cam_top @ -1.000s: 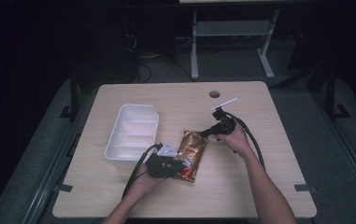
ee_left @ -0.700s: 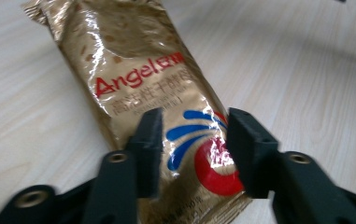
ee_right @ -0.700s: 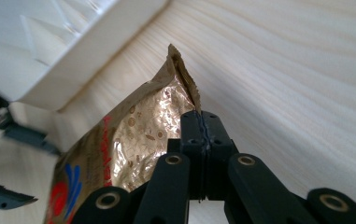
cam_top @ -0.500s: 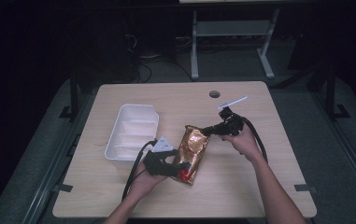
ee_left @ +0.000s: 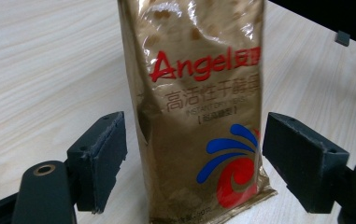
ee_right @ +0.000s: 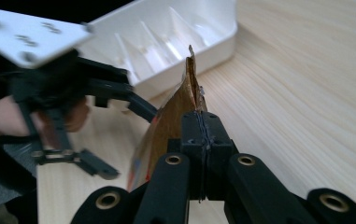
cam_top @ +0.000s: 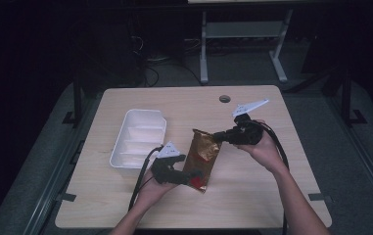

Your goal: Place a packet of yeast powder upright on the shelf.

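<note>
A gold foil pouch (cam_top: 203, 155) with red "Angel" lettering hangs tilted over the table, its bottom end near the wood. My right gripper (cam_top: 217, 136) is shut on its top edge, and the right gripper view shows the jaws (ee_right: 200, 140) pinching the pouch's (ee_right: 166, 119) sealed rim. My left gripper (cam_top: 184, 172) sits at the pouch's lower end. Its jaws have just been opening and now stand open. In the left gripper view the pouch (ee_left: 199, 93) stands between the two pads (ee_left: 98, 158) with a gap on each side.
A white ribbed plastic tray (cam_top: 140, 139) lies on the left part of the wooden table (cam_top: 252, 205), close behind my left hand. A small round grommet (cam_top: 224, 99) sits near the far edge. Dark floor and a metal stand lie beyond.
My right gripper has risen with the pouch's top edge, so the pouch has gone from lying flat to hanging steeply. My left gripper's jaws have opened off its lower end.
</note>
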